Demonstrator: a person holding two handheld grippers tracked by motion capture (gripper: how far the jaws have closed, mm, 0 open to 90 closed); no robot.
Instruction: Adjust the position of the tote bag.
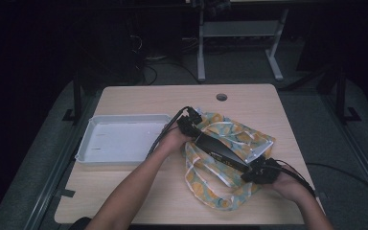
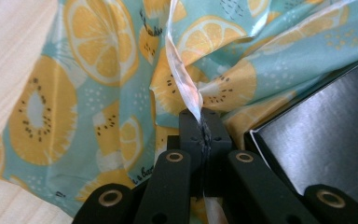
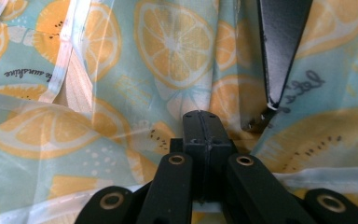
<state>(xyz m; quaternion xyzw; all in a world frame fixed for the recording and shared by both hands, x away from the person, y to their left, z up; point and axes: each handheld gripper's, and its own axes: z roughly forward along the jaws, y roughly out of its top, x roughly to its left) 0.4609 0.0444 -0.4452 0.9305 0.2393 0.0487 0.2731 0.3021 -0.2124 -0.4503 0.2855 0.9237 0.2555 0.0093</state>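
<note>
A teal bag [image 1: 206,188] printed with orange and kiwi slices lies crumpled on the wooden table, right of centre. A flat black box [image 1: 220,149] rests slantwise in its folds. My left gripper [image 1: 188,123] is at the bag's far left corner. In the left gripper view it [image 2: 201,128] is shut on the bag's pale glossy edge strip [image 2: 182,74], with the box [image 2: 326,135] just to its right. My right gripper [image 1: 258,171] sits at the box's near right end, shut [image 3: 201,123] on the bag's fabric [image 3: 168,46], while the box's corner [image 3: 279,46] hangs just beyond.
A shallow white tray [image 1: 124,139] lies at the left of the table, close to my left forearm. A round cable hole [image 1: 221,97] is near the far edge. Black cables trail from both grippers. Dark floor and desk legs lie beyond.
</note>
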